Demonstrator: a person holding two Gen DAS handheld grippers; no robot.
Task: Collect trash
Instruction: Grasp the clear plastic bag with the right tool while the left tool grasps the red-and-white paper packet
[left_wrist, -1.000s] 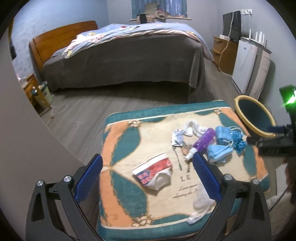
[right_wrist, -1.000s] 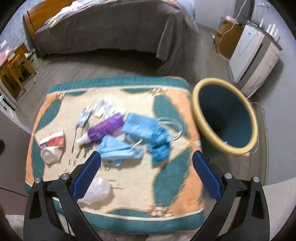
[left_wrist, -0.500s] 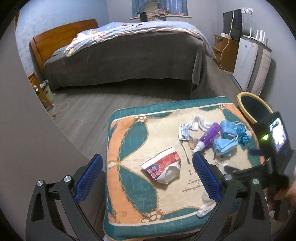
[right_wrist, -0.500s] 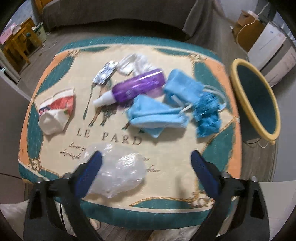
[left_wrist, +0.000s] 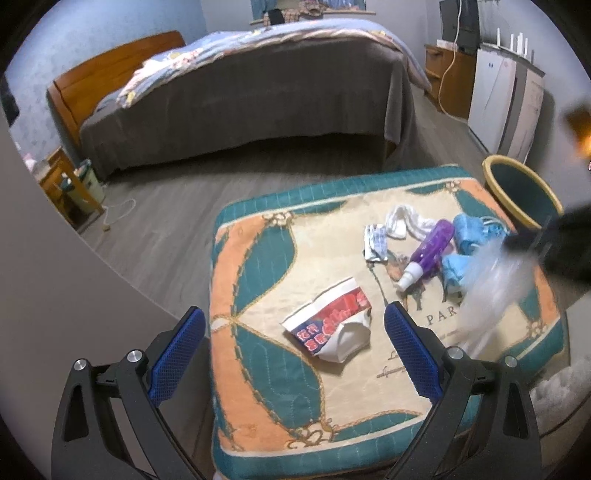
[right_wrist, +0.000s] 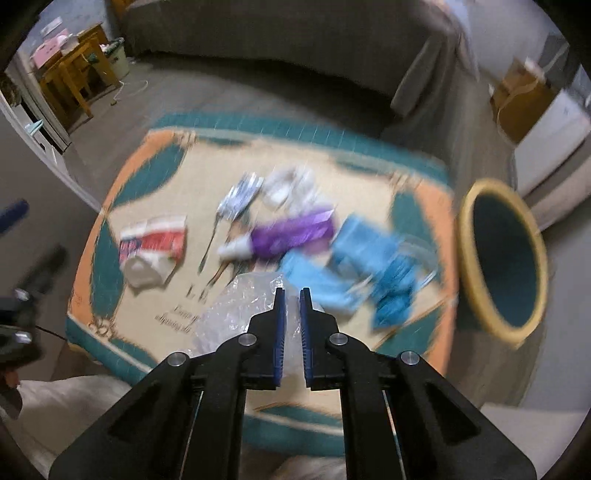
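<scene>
Left wrist view: the left gripper, jaws spread wide and grasping nothing, frames a crumpled red-and-white wrapper at lower centre on the patterned cushion, with a purple bottle and blue masks toward the right and a yellow-rimmed bin at the right edge. Right wrist view (blurred): the right gripper, jaws clenched on a clear plastic bag at lower centre, stands above the cushion, with the bin at right.
</scene>
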